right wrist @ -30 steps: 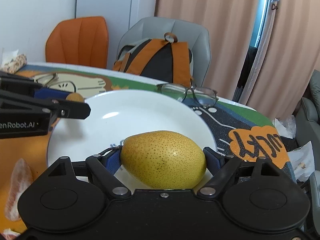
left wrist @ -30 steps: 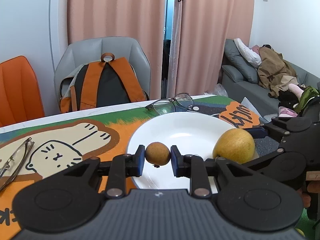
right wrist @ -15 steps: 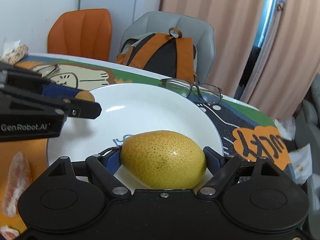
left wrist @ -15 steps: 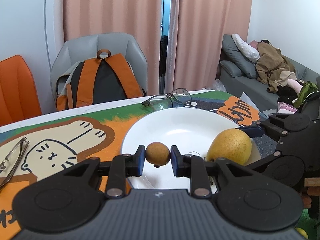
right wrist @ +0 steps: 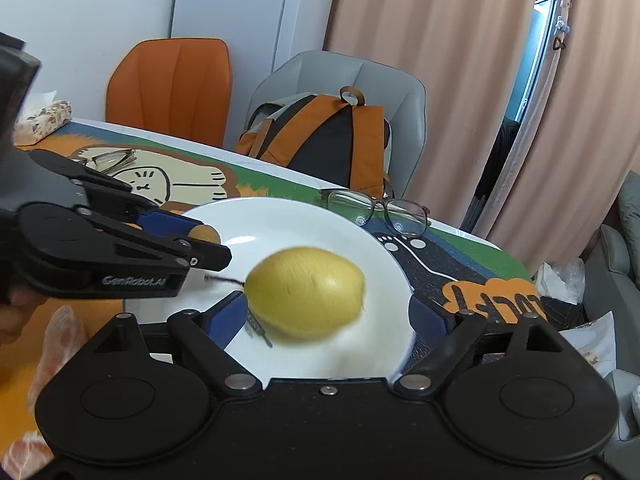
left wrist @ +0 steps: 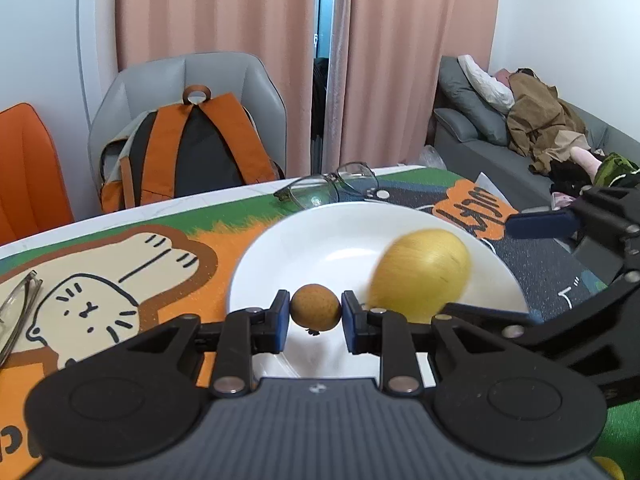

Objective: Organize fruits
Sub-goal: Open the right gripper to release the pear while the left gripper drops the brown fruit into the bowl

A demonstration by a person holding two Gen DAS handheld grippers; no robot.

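My left gripper [left wrist: 315, 315] is shut on a small round brown fruit [left wrist: 316, 306] and holds it over the near left rim of a white plate [left wrist: 320, 240]. A yellow pear [right wrist: 306, 292] lies blurred on the plate [right wrist: 304, 220], just ahead of my right gripper [right wrist: 327, 316], whose jaws stand wide open on either side of it without touching it. The pear also shows in the left wrist view [left wrist: 420, 274], right of the small fruit. The small fruit shows in the right wrist view [right wrist: 205, 234] behind the left gripper's fingers.
A pair of glasses [right wrist: 376, 210] lies behind the plate, another pair [left wrist: 16, 312] at the table's left. A peeled orange segment [right wrist: 60, 344] lies on the cartoon table mat [left wrist: 120, 264]. A backpack [left wrist: 184, 152] sits on a grey chair beyond the far edge. A tissue box [right wrist: 42, 120] stands far left.
My right gripper has opened and let go of the pear, which now lies moving on the plate. My left gripper still holds the small fruit and has shifted slightly over the plate's rim.
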